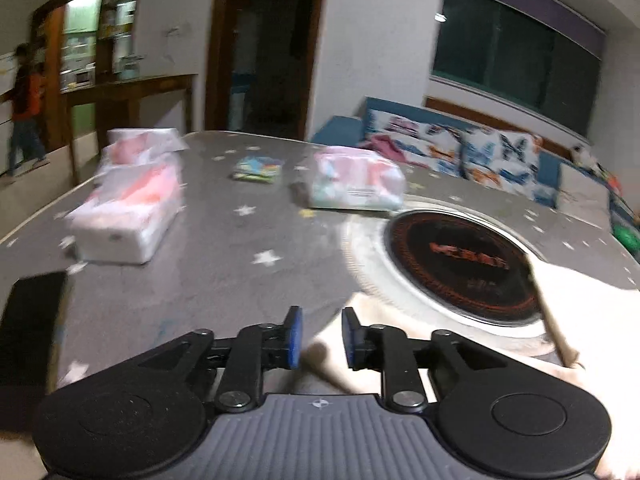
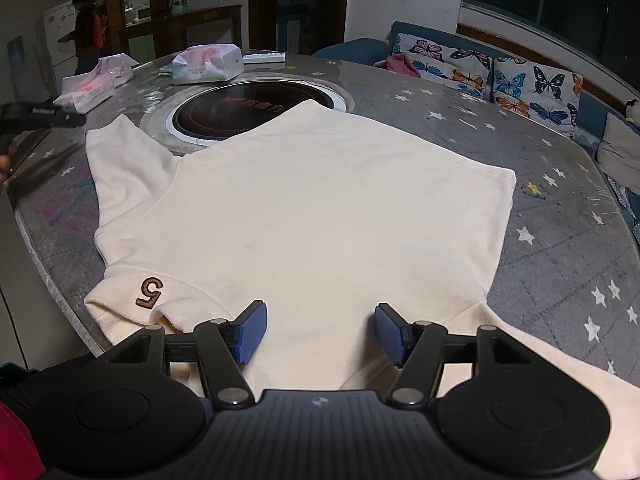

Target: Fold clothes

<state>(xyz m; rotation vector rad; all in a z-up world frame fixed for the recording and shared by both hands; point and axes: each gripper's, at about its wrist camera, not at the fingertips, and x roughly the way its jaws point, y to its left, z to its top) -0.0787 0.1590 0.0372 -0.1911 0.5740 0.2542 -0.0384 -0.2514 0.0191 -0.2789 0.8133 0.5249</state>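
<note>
A cream sweatshirt (image 2: 304, 208) lies spread flat on a round grey table (image 2: 560, 248) printed with white stars, its far point reaching onto the rim of the black round cooktop (image 2: 248, 114) set into the table's middle. One sleeve (image 2: 120, 160) stretches toward the left edge of the table, and a folded cuff with a brown embroidered mark (image 2: 150, 292) sits at the near left, close to the table's edge. To the right of the garment a wide stretch of bare starred tabletop runs out to the rim; beyond it stands a sofa with butterfly cushions (image 2: 516, 84). The right gripper (image 2: 318, 334) hovers over the near hem with its blue pads wide apart, the cloth lying between and under them, ungripped. The left gripper (image 1: 322, 338) shows in a blurred view, its pads set a narrow gap apart with a fold of cream cloth (image 1: 332, 360) below the gap; whether they touch it cannot be told. Tissue packs (image 1: 128, 216) sit well apart on the far side of the table, and a dark flat object (image 1: 32, 320) lies at the left edge.
</note>
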